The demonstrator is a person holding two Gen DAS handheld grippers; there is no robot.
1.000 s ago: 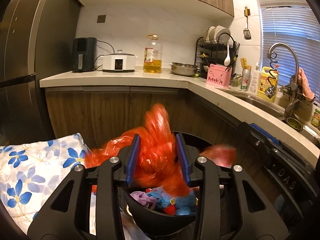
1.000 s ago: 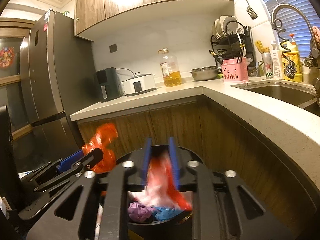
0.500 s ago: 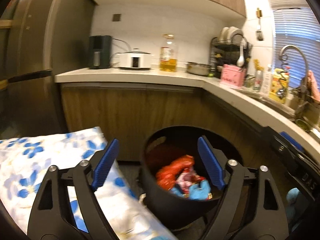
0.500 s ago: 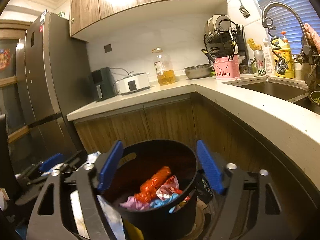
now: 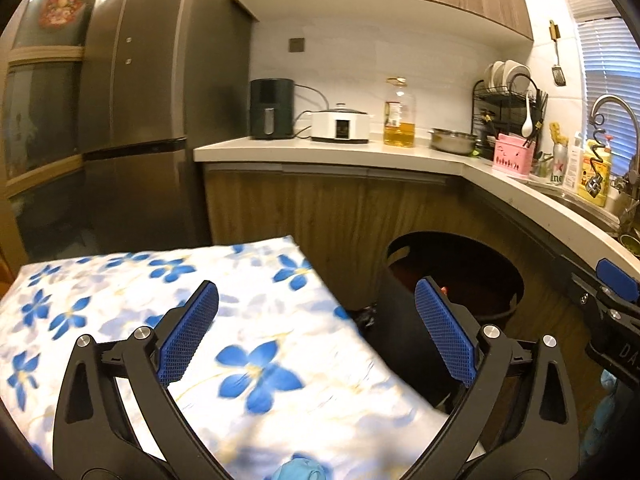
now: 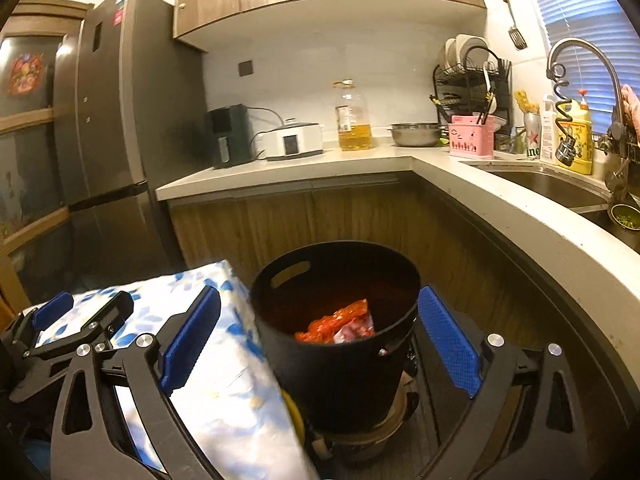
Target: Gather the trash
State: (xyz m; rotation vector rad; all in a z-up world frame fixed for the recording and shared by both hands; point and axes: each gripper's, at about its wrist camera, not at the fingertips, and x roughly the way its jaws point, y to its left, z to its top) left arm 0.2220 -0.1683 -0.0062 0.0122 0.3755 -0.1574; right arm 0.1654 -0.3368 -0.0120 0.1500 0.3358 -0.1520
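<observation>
From the left wrist view, my left tool (image 5: 316,332) is spread wide and has hold of nothing. It hangs over the table (image 5: 120,304) with its blue-flower cloth, and the black bin (image 5: 456,276) stands just beside the table's right edge, beyond my right-hand pad. Only a speck of red shows inside the bin from here. At the bottom edge, between the tool's arms, I can see a crumpled blue scrap (image 5: 300,470) lying on the cloth; I judge that to be trash not yet collected, and it sits close under the tool, nearer to me than the fingertips. The right tool's tip pokes in at the far right.

From the right wrist view, my right tool (image 6: 320,332) is also wide open and empty. The bin (image 6: 336,364) sits directly ahead between its two pads, its rim near them but not touching. Inside lies an orange-red wrapper (image 6: 336,320) with a pale pink crumpled one against it, so I judge at least some trash is already in. The left tool (image 6: 76,320) shows over the table at the left. Something yellow (image 6: 295,416) peeks out at the bin's foot; I cannot tell what it is.
</observation>
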